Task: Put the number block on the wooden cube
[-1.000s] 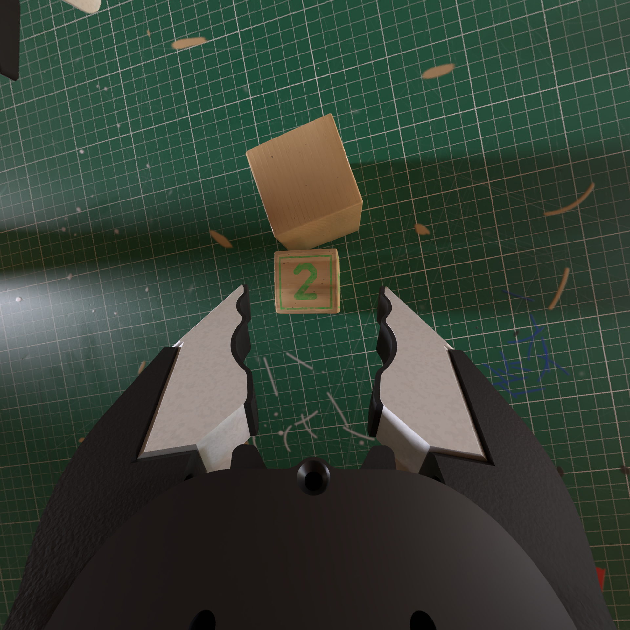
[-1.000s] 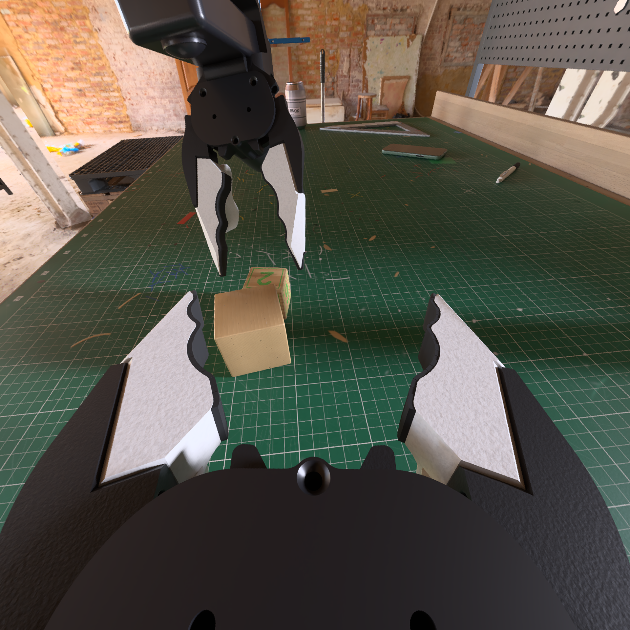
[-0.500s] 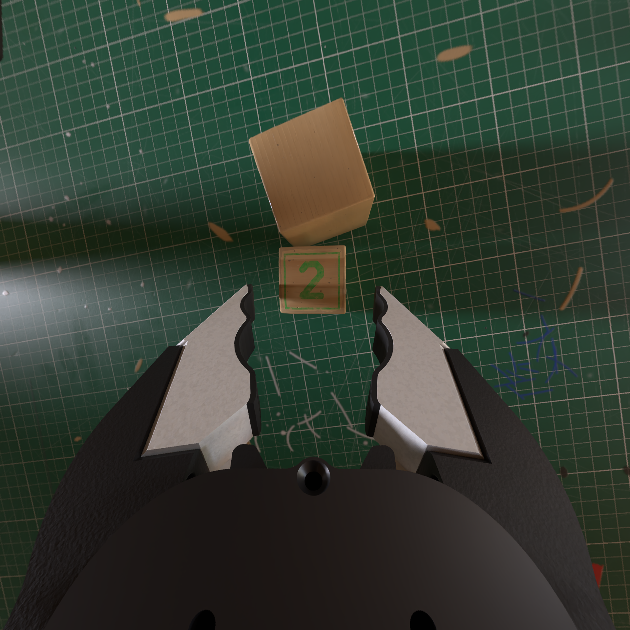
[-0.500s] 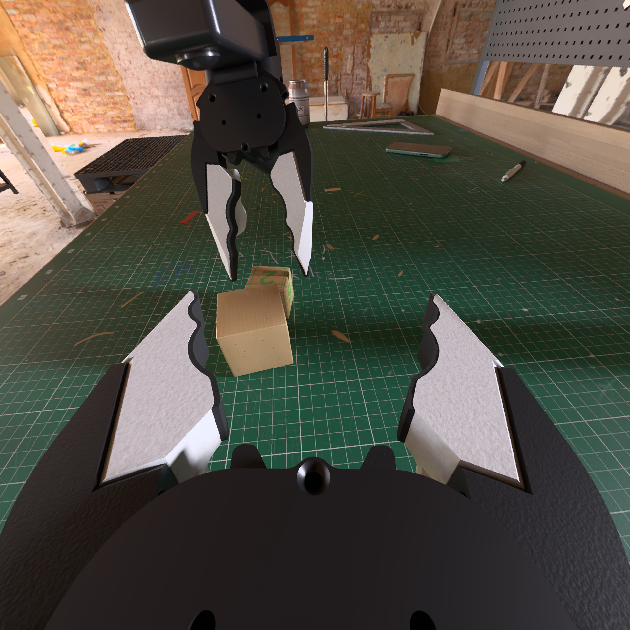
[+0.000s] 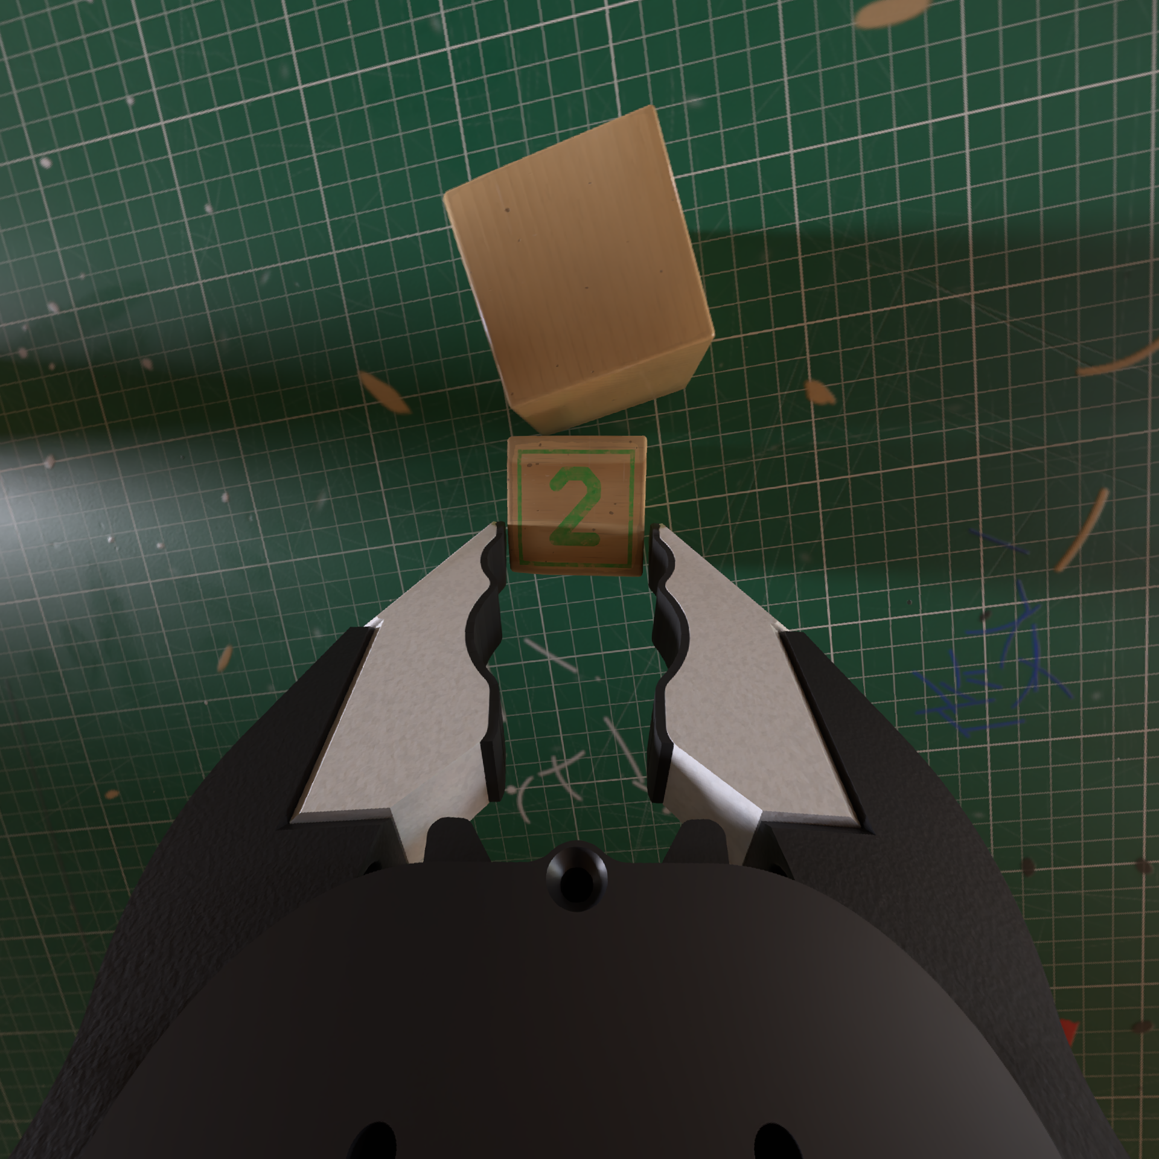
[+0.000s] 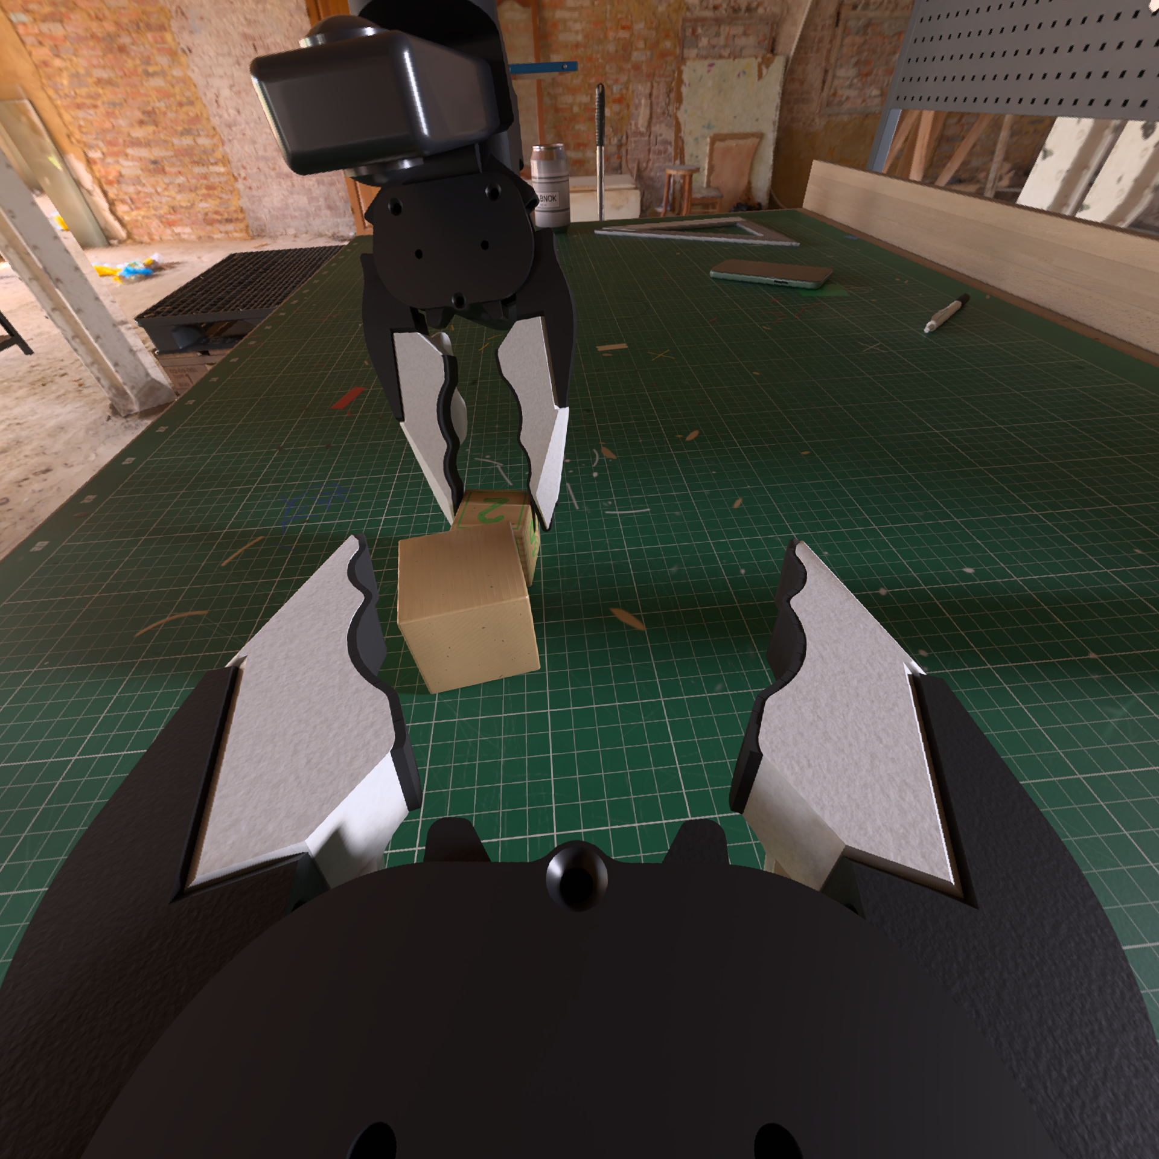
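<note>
The number block (image 5: 576,495), a small wooden cube with a green digit on top, rests on the green cutting mat (image 5: 251,502). It touches the near side of the larger plain wooden cube (image 5: 577,263). My left gripper (image 5: 576,539) points straight down, and its fingertips press both sides of the number block. In the right wrist view the left gripper (image 6: 498,517) stands over the number block (image 6: 492,507), just behind the wooden cube (image 6: 467,608). My right gripper (image 6: 577,542) is open and empty, low over the mat, a short way in front of the cube.
Wood chips (image 5: 384,392) and scratch marks lie scattered on the mat. Farther back are a phone (image 6: 771,274), a pen (image 6: 947,312), a set square (image 6: 696,229) and a can (image 6: 550,194). A wooden board (image 6: 978,232) runs along the right edge.
My left gripper has come down over the number block and its fingers have narrowed onto the block's sides. The right gripper and both blocks have stayed in place.
</note>
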